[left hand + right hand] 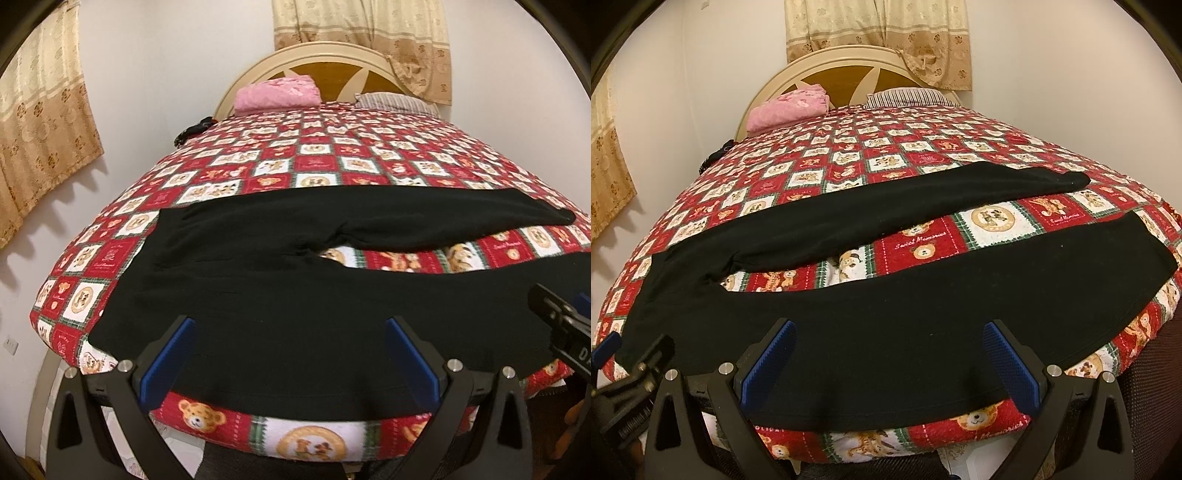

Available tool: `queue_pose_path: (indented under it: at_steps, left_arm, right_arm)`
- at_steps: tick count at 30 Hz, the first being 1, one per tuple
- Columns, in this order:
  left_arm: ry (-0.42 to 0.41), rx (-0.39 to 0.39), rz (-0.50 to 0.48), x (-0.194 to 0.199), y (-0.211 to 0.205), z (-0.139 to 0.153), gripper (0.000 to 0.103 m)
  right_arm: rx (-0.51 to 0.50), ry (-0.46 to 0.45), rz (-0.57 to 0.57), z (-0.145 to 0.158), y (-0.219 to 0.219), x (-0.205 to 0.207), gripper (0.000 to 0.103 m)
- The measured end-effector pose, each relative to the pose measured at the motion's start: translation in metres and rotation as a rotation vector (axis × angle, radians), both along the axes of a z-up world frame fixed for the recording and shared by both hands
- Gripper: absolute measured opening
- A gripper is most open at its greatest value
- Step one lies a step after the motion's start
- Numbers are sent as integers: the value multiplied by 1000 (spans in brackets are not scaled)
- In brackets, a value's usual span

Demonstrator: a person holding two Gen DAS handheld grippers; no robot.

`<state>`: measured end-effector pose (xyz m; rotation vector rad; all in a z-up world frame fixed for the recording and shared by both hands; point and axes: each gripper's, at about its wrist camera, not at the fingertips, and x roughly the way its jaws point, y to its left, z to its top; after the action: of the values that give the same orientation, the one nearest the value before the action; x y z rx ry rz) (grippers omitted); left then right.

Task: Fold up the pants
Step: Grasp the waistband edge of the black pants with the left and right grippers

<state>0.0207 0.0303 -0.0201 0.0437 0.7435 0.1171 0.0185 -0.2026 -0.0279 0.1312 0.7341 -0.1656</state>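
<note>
Black pants (258, 295) lie flat across the near end of the bed, waistband at the left and both legs spread apart running right; they also show in the right wrist view (886, 317). My left gripper (291, 354) is open, its blue pads over the near leg's front edge near the hip. My right gripper (890, 358) is open over the near leg's front edge, further toward the hem. Each gripper shows at the edge of the other's view: the right one (561, 325) and the left one (631, 358). Neither holds cloth.
The bed has a red and white bear-patterned quilt (314, 162). A pink folded cloth (277, 92) and a striped pillow (395, 101) lie by the headboard (325, 55). Curtains (37, 122) hang on the walls. A dark item (192, 131) sits at the bed's far left edge.
</note>
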Motion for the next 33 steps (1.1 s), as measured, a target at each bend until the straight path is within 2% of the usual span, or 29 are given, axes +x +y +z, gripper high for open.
queue_pose_path:
  at_steps: [6,8,11,14,16,18,20,23,25,27,28,30,33]
  left_arm:
    - [26,-8,19,16,19,-6,103]
    - [54,-33,16,24,30,-9,103]
    - [96,-91,-22,36,50,-9,95]
    - [127,-125,-29,52,79,-5,92]
    - [136,-131,8,69,103,0,86]
    - [142,-150,35,86,126,4,76]
    - [141,-167,97,109,156,6,73]
    - [154,-207,169,142,194,1,66]
    - [178,-211,193,161,209,-7,56]
    - [202,-183,198,178,218,-16,45]
    - [225,-168,183,187,220,-23,43]
    - [251,-186,158,197,224,-31,37]
    - [278,-212,129,211,225,-39,35]
  right_arm:
    - [-10,-35,33,-3,-4,5,102]
    - [-24,-46,42,-3,-5,9,102]
    - [-50,-40,68,0,-7,20,102]
    - [-82,-35,88,8,-11,36,102]
    - [-92,-40,108,16,-13,51,102]
    - [-83,-43,134,22,-13,64,102]
    - [-77,-44,148,25,-10,75,102]
    - [-82,-39,170,27,-1,92,102]
    - [-71,-25,192,24,8,103,102]
    - [-55,-5,211,20,17,112,102]
    - [-52,5,221,17,21,116,102]
    - [-57,21,240,14,30,123,102]
    - [-83,35,264,14,40,132,102]
